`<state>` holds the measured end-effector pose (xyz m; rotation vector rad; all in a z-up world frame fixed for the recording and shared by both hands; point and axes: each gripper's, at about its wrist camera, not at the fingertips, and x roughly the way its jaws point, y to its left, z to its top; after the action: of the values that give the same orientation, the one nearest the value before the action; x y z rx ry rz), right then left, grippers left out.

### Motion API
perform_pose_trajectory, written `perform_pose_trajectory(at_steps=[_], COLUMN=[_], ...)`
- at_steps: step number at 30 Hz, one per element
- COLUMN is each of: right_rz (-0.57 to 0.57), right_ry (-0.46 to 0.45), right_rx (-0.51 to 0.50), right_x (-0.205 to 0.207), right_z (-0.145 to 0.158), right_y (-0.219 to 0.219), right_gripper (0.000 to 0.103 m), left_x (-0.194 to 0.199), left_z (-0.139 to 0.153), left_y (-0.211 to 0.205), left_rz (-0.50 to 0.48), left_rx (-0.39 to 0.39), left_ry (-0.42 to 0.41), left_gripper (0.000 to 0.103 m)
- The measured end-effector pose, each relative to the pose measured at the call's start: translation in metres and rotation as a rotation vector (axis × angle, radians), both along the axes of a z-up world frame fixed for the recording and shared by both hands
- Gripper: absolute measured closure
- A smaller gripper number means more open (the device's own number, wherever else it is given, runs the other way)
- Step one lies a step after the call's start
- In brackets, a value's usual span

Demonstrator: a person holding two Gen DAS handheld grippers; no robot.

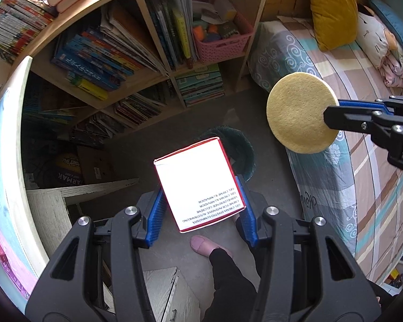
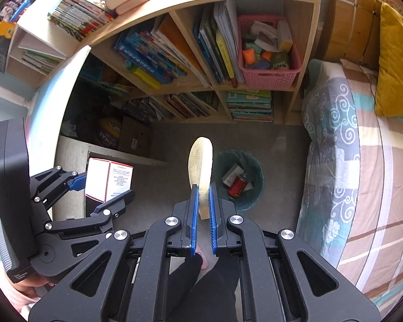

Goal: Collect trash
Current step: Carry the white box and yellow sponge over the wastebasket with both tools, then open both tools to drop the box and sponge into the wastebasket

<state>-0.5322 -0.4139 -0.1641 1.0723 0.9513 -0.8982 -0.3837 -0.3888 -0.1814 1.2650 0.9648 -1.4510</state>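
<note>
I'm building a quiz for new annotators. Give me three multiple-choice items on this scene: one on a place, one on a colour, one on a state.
1. Where is the bin?
A. On the bed
B. On the floor beside the bed
C. On a shelf

2. What colour is the basket in the bookshelf?
A. Pink
B. Black
C. Green

3. What does the right gripper hold?
A. Nothing
B. A can
C. A round yellow sponge

Answers:
1. B: it stands on the grey floor next to the bed.
2. A: its plastic walls are pink.
3. C: the jaws are shut on the sponge; the left gripper holds the box.
</note>
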Motion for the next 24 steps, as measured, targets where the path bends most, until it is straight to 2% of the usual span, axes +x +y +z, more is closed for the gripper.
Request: perform_pose_trajectory(at_steps=[11,13,14,15,16,17,18,24], right_rz=[-0.010,-0.012,-0.010,-0.010,-0.008,-0.015,-0.024,-0.049], right_ry=[-0.008,-0.010,-0.014,-0.014,-0.012,-0.006,-0.007,-0.034], right_rx=[0.047,0.054,0.061,0.068,0.073,0.064,0.050,0.062], right_x=[-0.005,-0.005,-0.005,-0.005,-0.006,-0.007,-0.008,-0.015], right_z=[-0.016,-0.019,-0.020,-0.022,-0.024,-0.023,-0.021,-0.021], right_y=[-0.006,-0.007,-0.009,-0.010,-0.011,-0.012,-0.012,-0.016], right_gripper=[0.095,0.093,0.090,0.078,0.043,0.029,0.025,0.026], left_x=[-0.015,-0.015,-0.017,-0.018,-0.020,-0.021,-0.021,-0.020], left_z=[-0.016,-0.017,-0.019,-0.020,-0.021,-0.021,-0.021,-0.021], left_y=[-0.013,-0.015,-0.016,-0.018,-0.020,-0.020,-0.021,-0.023], left_rz=[-0.016,-0.013,-0.016,-0.020,-0.021,-0.026,-0.027,-0.030], left_rx=[0.032,0.026,0.023,0.022,0.016,0.009,0.007,0.012], left_ry=[0.001,0.003,-0.009,-0.022,-0.040,-0.050,-0.048,-0.042], left_gripper=[0.057,0.054,0.050,0.041,0.021,0.015,0.015,0.013])
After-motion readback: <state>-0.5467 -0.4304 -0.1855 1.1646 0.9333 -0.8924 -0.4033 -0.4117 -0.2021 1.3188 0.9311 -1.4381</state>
